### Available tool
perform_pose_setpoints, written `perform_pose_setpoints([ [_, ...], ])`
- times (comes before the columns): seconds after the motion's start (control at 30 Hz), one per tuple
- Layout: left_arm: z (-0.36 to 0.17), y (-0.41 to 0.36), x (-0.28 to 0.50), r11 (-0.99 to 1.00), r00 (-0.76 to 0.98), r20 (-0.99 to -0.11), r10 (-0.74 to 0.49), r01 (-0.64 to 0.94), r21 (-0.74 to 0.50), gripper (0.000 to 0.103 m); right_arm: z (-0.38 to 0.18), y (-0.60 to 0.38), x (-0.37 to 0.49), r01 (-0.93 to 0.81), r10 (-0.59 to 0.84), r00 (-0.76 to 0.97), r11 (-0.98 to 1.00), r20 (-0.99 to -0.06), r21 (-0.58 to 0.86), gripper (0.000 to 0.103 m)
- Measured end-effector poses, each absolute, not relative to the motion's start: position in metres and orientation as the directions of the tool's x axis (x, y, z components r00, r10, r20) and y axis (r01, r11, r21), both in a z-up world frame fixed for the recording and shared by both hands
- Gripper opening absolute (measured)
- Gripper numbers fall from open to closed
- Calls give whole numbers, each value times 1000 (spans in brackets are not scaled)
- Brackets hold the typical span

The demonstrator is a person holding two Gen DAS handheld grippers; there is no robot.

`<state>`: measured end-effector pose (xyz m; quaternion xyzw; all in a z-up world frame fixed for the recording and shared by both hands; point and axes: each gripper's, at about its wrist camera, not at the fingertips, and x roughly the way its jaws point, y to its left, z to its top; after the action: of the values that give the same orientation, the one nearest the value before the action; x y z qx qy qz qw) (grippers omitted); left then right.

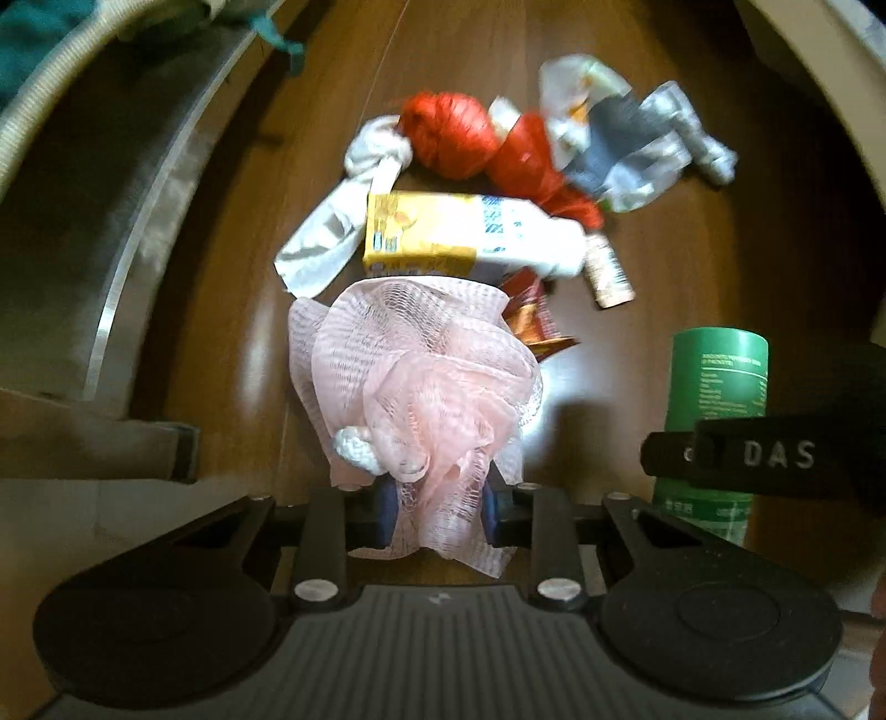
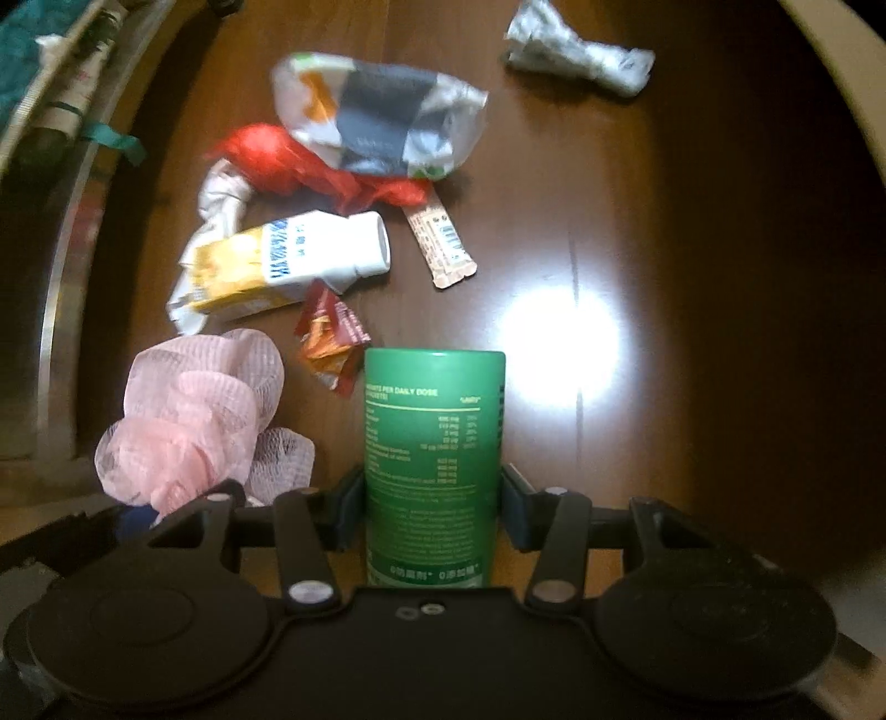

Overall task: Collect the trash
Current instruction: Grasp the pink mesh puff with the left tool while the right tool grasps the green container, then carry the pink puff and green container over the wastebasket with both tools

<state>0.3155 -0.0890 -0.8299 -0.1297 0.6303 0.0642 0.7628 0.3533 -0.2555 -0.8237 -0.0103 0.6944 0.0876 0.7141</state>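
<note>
My left gripper (image 1: 440, 512) is shut on a pink mesh bath sponge (image 1: 421, 376), which bunches up between the blue pads and hangs over the brown wooden surface (image 1: 232, 310). My right gripper (image 2: 434, 509) is shut on a green cylindrical canister (image 2: 434, 443) held upright, with both pads against its sides. In the left wrist view the canister (image 1: 720, 376) shows at the right. The right wrist view shows the sponge (image 2: 188, 415) at the lower left.
Loose trash lies beyond: a yellow-white carton (image 1: 432, 232), a white bottle (image 2: 338, 249), red netting (image 1: 448, 133), a grey-white plastic bag (image 2: 376, 116), a bar wrapper (image 2: 443, 243), a red sachet (image 2: 332, 343), crumpled foil (image 2: 576, 50). A metal rail (image 1: 138, 221) runs on the left.
</note>
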Motion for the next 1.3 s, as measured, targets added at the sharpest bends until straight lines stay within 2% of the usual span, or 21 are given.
perform_pose_setpoints([
  [0.27,-705,-82,304,969,220,-970,-101,-201,-147,27,-691,-258,344,-147,118,68,983,-991,107,48],
  [0.5,-566,-67,302,974,275,-951,-141,-136,-183,27,-562,-250,341,-155,139,125,981,-982,119,48],
  [0.9,-354,-17,292,975,395,-906,-149,-92,-200,27,-350,-189,339,-278,207,228,950,-952,140,48],
  [1.1,-273,22,282,972,451,-886,-111,-136,-192,27,-279,-136,345,-369,263,256,916,-930,158,48],
  [1.3,-214,64,282,967,513,-856,-67,-179,-183,28,-231,-78,347,-457,308,278,876,-910,157,48],
])
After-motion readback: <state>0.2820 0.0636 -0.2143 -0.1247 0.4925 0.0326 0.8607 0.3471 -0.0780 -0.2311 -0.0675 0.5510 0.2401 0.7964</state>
